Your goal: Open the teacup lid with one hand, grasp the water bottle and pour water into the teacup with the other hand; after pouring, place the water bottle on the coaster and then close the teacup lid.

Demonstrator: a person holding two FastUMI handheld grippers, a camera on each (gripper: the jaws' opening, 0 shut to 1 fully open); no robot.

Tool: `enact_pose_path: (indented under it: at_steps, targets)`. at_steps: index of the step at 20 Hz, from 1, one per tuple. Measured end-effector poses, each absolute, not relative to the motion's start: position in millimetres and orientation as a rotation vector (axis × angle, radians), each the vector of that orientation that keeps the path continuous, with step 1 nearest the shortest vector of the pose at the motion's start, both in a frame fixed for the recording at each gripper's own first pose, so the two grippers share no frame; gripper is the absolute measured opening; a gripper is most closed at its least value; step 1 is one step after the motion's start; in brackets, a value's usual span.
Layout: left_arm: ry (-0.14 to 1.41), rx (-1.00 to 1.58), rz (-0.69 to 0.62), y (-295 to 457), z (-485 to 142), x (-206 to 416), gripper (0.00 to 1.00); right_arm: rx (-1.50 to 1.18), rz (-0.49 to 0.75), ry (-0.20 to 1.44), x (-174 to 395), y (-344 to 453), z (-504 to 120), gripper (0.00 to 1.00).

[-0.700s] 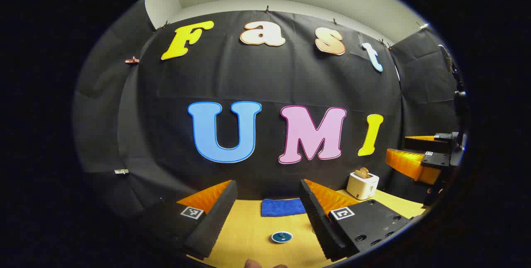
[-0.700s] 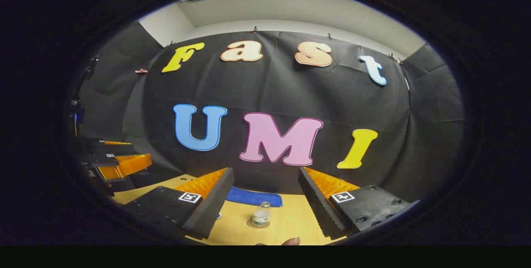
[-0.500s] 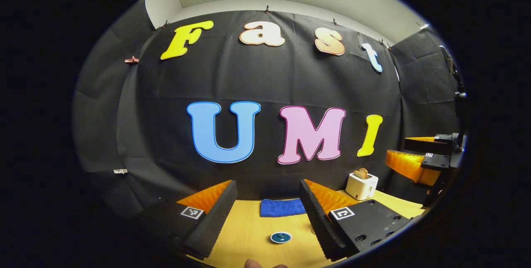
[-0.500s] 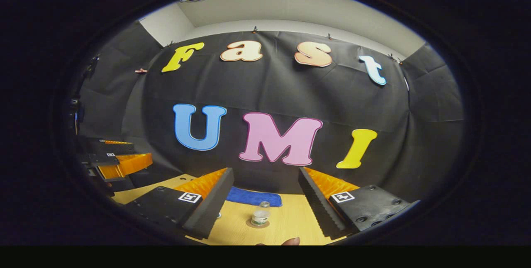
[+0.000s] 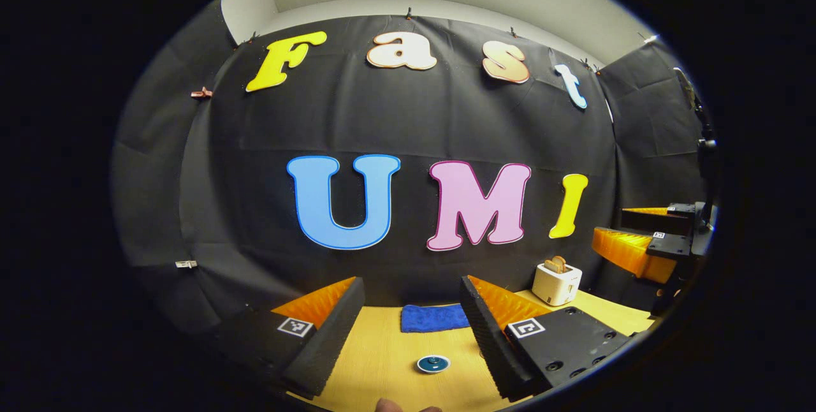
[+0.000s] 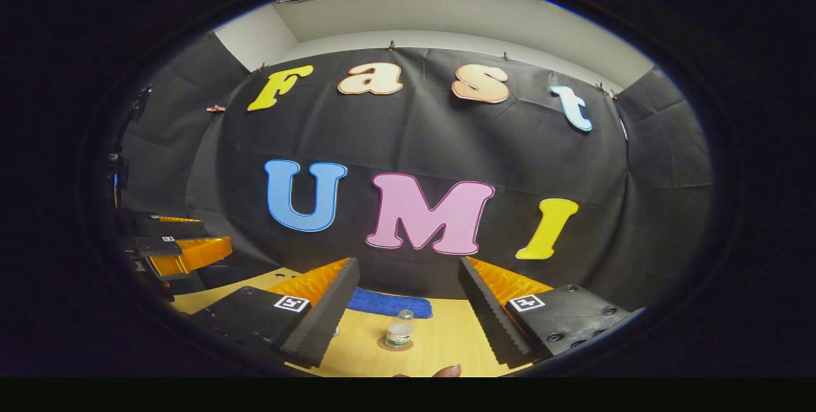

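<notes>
A teal teacup with its lid on (image 5: 433, 364) stands on the wooden table (image 5: 382, 367), low in the left gripper view and between my fingers. My left gripper (image 5: 411, 286) hovers above and behind it, open and holding nothing. In the right gripper view a small clear water bottle (image 6: 400, 333) stands upright on a round coaster (image 6: 395, 344). My right gripper (image 6: 408, 266) is open and apart from the bottle. The right gripper (image 5: 637, 249) also shows at the far right of the left gripper view, and the left gripper (image 6: 182, 252) at the far left of the right gripper view.
A blue cloth (image 5: 435, 318) lies at the back of the table by the wall, also seen as the blue cloth (image 6: 389, 303). A white toaster (image 5: 556, 282) with bread in it stands at the back right. A fingertip (image 6: 446, 370) shows at the lower edge.
Hardly anything differs: both grippers stay open and hover almost still, with only a very slight drift of each view.
</notes>
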State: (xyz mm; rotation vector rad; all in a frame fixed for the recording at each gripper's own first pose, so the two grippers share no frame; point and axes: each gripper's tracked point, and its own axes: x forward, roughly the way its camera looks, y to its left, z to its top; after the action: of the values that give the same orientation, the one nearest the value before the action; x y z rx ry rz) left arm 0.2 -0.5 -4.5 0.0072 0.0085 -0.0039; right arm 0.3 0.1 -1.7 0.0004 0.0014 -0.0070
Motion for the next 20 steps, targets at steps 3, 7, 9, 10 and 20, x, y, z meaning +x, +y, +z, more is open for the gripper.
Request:
enact_pose_path:
  at_steps: [3, 7, 9, 10, 20]
  targets:
    - [0.012, 0.011, -0.003, 0, -5, 0, 0.95, -0.003, -0.006, 0.004, 1, 1, -2, 0.96]
    - [0.016, 0.009, -0.002, 0, -6, 0, 0.95, -0.004, -0.005, 0.003, 1, 2, -2, 0.96]
    - [0.016, 0.011, -0.001, 0, -7, 2, 0.95, -0.003, -0.001, 0.004, 3, 3, -5, 0.96]
    - [0.018, 0.011, -0.001, 0, -11, 3, 0.95, -0.003, 0.002, 0.007, 4, 5, -7, 0.96]
    - [0.112, 0.060, -0.066, -26, -139, 70, 0.95, -0.019, 0.024, 0.096, 50, 9, -110, 0.96]
